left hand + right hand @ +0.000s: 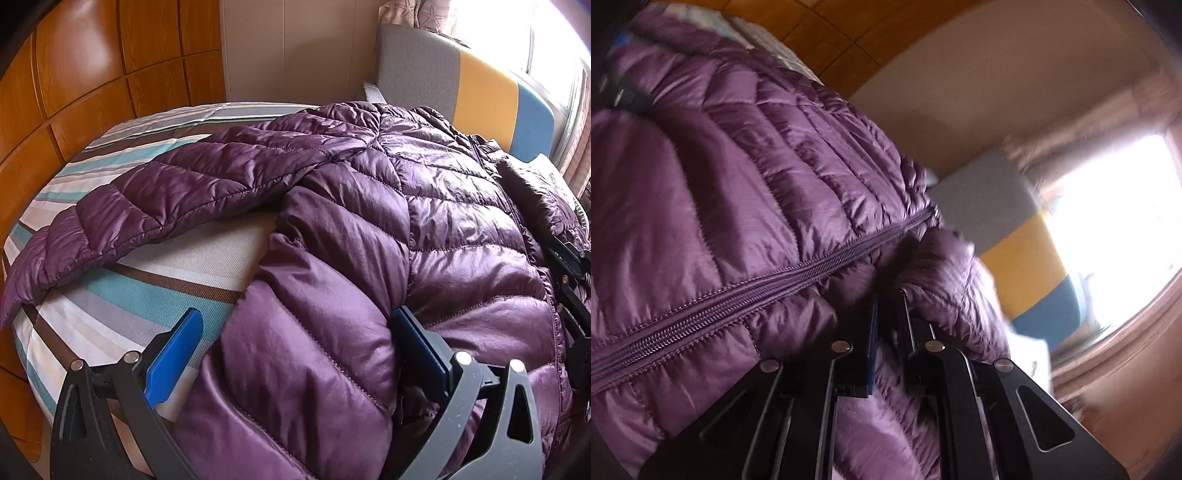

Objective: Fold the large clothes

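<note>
A purple quilted down jacket (pixel 369 221) lies zipped on the striped bed (pixel 122 295), one sleeve (pixel 147 206) stretched out to the left. My left gripper (pixel 295 332) is open wide at the jacket's near hem: its left finger (pixel 173 354) rests over bare sheet and its right finger (pixel 421 347) presses into the puffy fabric. In the right wrist view the zipper (pixel 775 288) runs diagonally across the jacket (pixel 720 184). My right gripper (pixel 888 306) has its jaws close together with a fold of the purple fabric (pixel 942 273) between them. Its black frame (pixel 570 266) shows at the right edge of the left wrist view.
Wooden wall panels (pixel 74 74) curve around the bed's left and far sides. A grey, yellow and blue upholstered panel (pixel 480 96) stands behind the jacket, under a bright curtained window (pixel 535 37). Bare striped sheet lies left of the jacket body.
</note>
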Demonstrator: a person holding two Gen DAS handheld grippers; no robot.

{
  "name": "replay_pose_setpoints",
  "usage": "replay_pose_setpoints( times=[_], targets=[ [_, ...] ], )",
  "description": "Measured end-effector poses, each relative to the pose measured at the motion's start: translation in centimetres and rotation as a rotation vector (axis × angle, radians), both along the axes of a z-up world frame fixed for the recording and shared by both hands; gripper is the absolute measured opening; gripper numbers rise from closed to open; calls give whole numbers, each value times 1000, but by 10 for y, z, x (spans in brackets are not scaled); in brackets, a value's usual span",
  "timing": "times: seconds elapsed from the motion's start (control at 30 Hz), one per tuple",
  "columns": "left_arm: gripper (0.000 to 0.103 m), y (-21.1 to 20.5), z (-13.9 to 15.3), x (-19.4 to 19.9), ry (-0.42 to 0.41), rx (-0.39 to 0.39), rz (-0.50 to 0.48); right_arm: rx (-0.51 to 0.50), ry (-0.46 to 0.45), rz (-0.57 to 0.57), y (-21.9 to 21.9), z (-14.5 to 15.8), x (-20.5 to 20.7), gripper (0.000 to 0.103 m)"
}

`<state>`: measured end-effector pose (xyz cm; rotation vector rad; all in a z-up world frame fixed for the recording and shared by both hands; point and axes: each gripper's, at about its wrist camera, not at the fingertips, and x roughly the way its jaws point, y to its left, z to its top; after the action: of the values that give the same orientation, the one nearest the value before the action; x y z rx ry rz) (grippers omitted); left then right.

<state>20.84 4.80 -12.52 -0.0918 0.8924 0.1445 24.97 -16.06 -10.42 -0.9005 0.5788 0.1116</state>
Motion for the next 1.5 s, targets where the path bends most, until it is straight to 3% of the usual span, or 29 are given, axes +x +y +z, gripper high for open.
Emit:
replay_pose_setpoints(
  times=[0.03, 0.1, 0.2, 0.37, 0.43, 0.57, 0.63, 0.7, 0.9, 1.0, 1.13, 1.2, 1.3, 1.4, 1.5],
  targets=[
    [101, 0, 0, 0, 0, 0, 0, 48, 23, -31, -5, 8, 3, 27],
    [101, -1, 0, 0, 0, 5, 1, 148, 33, -100, -22, 26, 4, 69],
    [101, -2, 1, 0, 3, 22, 5, 304, 39, -173, -50, 46, -3, 72],
    [101, -14, 10, 0, 13, 95, 0, 526, -26, -486, -119, 58, -9, 71],
    [101, -26, 19, 0, 4, 127, -52, 572, -63, -620, -143, 58, -6, 71],
    [101, -60, 50, -2, -97, 102, -208, 624, -112, -857, -180, 54, -1, 71],
    [101, -83, 67, 1, -158, 47, -332, 640, -76, -867, -181, 44, 11, 71],
    [101, -108, 76, 9, -178, 45, -414, 626, -37, -847, -175, 37, 8, 71],
    [101, -199, 67, 50, -131, 175, -578, 581, 39, -818, -166, 25, 11, 71],
    [101, -237, 57, 61, -126, 250, -622, 636, 45, -824, -174, 23, 7, 71],
    [101, -263, 40, 75, -96, 287, -640, 670, 52, -830, -184, 20, 11, 72],
    [101, -267, 33, 85, -97, 326, -590, 659, 46, -830, -182, 21, 11, 72],
    [101, -242, 38, 99, -107, 248, -429, 645, 38, -829, -181, 20, 11, 72],
    [101, -195, 40, 103, -100, 76, -279, 657, 40, -827, -182, 21, 10, 72],
    [101, -168, 33, 100, -67, -58, -242, 650, 36, -827, -181, 21, 10, 72]
  ],
)
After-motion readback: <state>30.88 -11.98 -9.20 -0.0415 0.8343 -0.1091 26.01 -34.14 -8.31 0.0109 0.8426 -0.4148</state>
